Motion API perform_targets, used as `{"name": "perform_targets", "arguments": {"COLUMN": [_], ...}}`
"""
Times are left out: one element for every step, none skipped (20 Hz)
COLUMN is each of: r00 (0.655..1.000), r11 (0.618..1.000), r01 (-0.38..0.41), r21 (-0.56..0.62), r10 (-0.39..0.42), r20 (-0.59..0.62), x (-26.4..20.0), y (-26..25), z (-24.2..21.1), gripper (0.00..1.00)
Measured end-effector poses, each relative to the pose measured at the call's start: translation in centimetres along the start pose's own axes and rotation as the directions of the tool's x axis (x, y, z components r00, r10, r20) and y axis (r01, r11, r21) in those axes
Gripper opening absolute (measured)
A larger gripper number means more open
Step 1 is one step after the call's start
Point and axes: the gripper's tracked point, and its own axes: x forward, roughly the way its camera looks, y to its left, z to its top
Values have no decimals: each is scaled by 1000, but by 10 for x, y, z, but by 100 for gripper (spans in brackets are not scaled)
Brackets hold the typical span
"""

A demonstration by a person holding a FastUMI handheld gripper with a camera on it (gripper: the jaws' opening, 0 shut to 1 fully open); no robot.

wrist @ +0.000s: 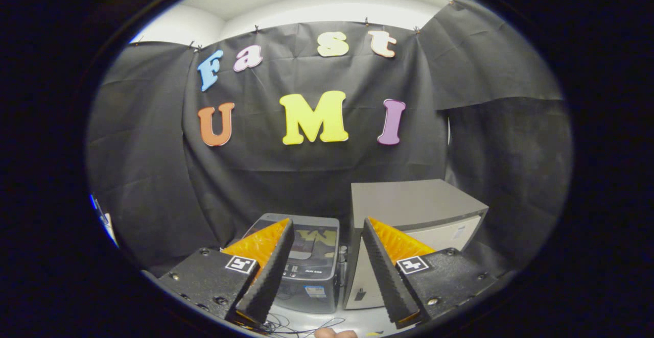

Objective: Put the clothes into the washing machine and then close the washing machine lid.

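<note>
Beyond my fingers, a grey box-shaped cabinet [416, 210] stands against the black cloth wall, with the smaller washing machine [309, 266] just beside it, its dark lid [311, 248] down. My gripper [324, 271] hangs with fingers spread apart, pinching nothing; thin cables [301, 323] lie on the white surface below.
</note>
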Motion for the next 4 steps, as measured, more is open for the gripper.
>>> {"name": "perform_targets", "arguments": {"r00": [1000, 1000, 1000, 1000], "r11": [1000, 1000, 1000, 1000], "r01": [1, 4, 7, 11], "r21": [0, -1, 2, 7], "r10": [-1, -4, -7, -11], "r20": [8, 7, 9, 8], "x": [-2, -3, -4, -3], "y": [-1, -2, -5, -7], "z": [4, 4, 5, 7], "gripper": [85, 85, 85, 85]}}
